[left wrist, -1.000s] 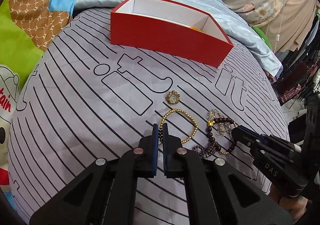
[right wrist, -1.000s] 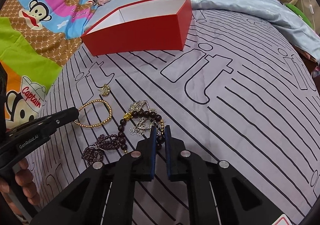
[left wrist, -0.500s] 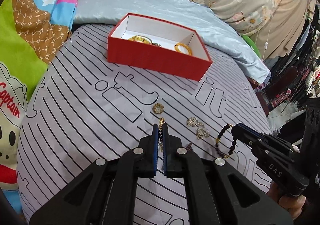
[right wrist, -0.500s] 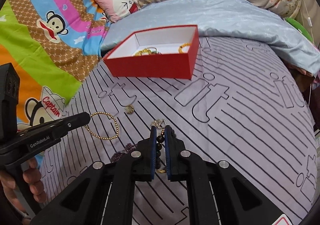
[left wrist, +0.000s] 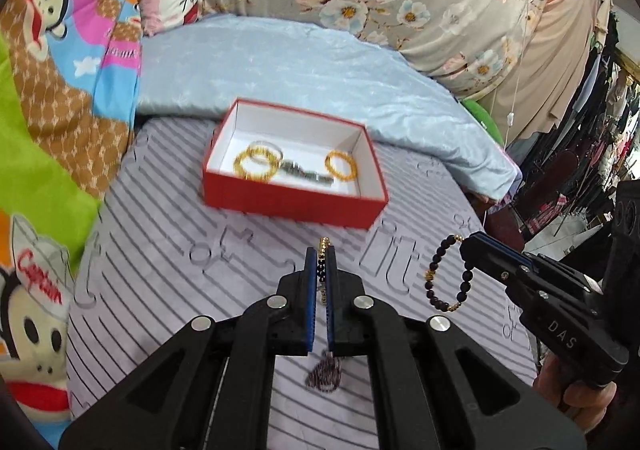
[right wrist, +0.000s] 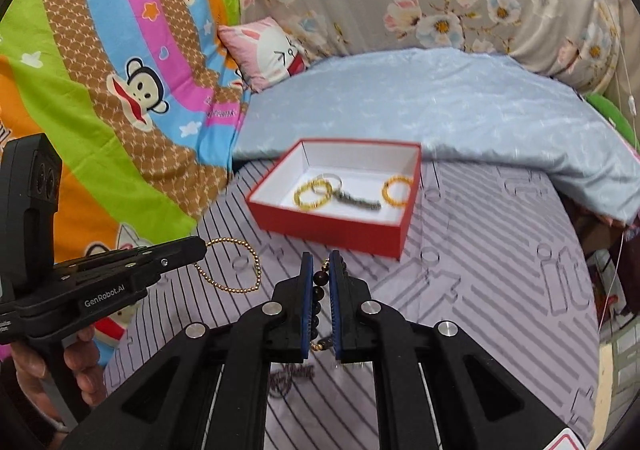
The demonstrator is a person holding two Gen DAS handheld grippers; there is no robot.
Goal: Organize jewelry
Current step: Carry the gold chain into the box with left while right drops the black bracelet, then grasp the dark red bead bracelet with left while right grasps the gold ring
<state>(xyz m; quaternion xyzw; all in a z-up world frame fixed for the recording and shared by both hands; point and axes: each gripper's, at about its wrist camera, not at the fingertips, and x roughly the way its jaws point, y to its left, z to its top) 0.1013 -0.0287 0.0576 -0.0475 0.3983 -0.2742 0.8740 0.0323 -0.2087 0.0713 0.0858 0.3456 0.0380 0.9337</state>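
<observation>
Striped bedspread (left wrist: pixel 168 274) under two clamped claws, gold bracelet (right wrist: pixel 234 264) left, dark bracelet (left wrist: pixel 448 276) right, loops hanging downward.

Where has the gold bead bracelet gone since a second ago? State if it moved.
Yes: the gold bead bracelet rose off the striped sheet, hanging from the left tongs.

A bed (left wrist: pixel 168 274) is covered with a grey striped sheet. A red box (left wrist: pixel 294 206) is set on it, with a light blue blanket (left wrist: pixel 312 70) laid behind. A small dark bead pile (left wrist: pixel 325 372) is seen near the front.
</observation>
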